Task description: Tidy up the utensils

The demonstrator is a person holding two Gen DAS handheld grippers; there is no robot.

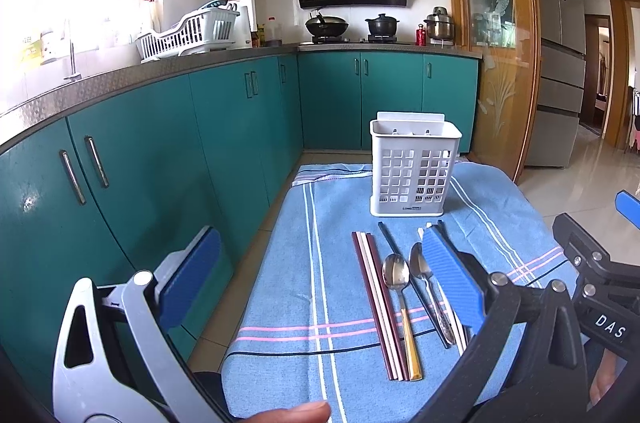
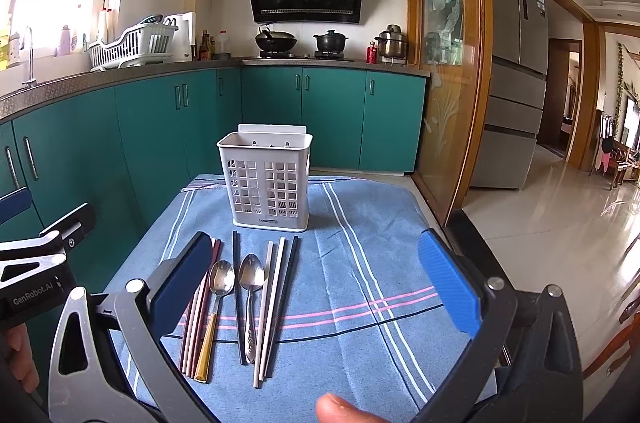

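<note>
— Utensils, all lying in a row on the blue striped towel in front of the white perforated plastic caddy, nothing in it yet as far as I can see. From the left: dark red and pale pink chopsticks, the steel spoon with the amber handle, a lone black chopstick, the all-steel spoon with the patterned handle, then grey and black chopsticks.

— How will they handle?

— Light and stiff, I'd guess, but slick and thin; chopsticks could roll or slip. I'd pinch each mid-shaft, the spoons at the neck.

— And the claws?

— The left gripper has its blue pads spread wide, holding nothing. The right gripper likewise gapes over the row, empty.
</note>
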